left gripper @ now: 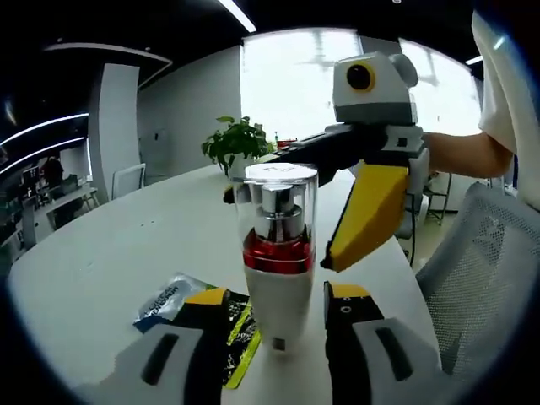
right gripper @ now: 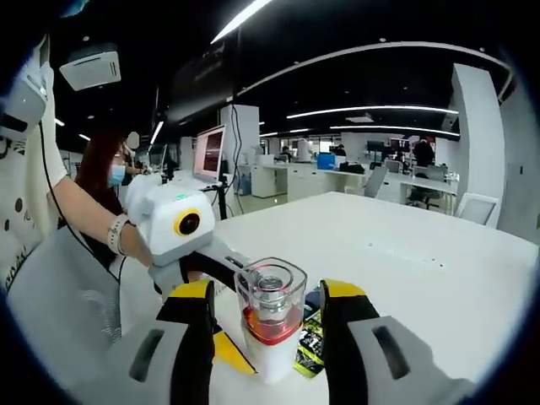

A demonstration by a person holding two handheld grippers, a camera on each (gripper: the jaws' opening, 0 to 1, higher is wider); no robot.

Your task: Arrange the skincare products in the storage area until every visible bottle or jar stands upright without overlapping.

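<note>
- Pump bottle (left gripper: 278, 253) upright on the white table (left gripper: 126, 245), clear cap over a silver pump, red band, white base
- Standing between the spread jaws of the left gripper (left gripper: 278, 316), apart from both tips, likely to frame it before a pinch or after letting go
- Same bottle (right gripper: 270, 321) between the open jaws of the right gripper (right gripper: 268, 308), gaps on each side, nothing pinched
- Both grippers aimed at it from opposite sides, probably to keep it from tipping
- Flat sachets (left gripper: 181, 299) lying at its foot, one blue and silver, one black and yellow, partly tucked under the left jaw
- Potted plant (left gripper: 238, 143) far back, well apart
</note>
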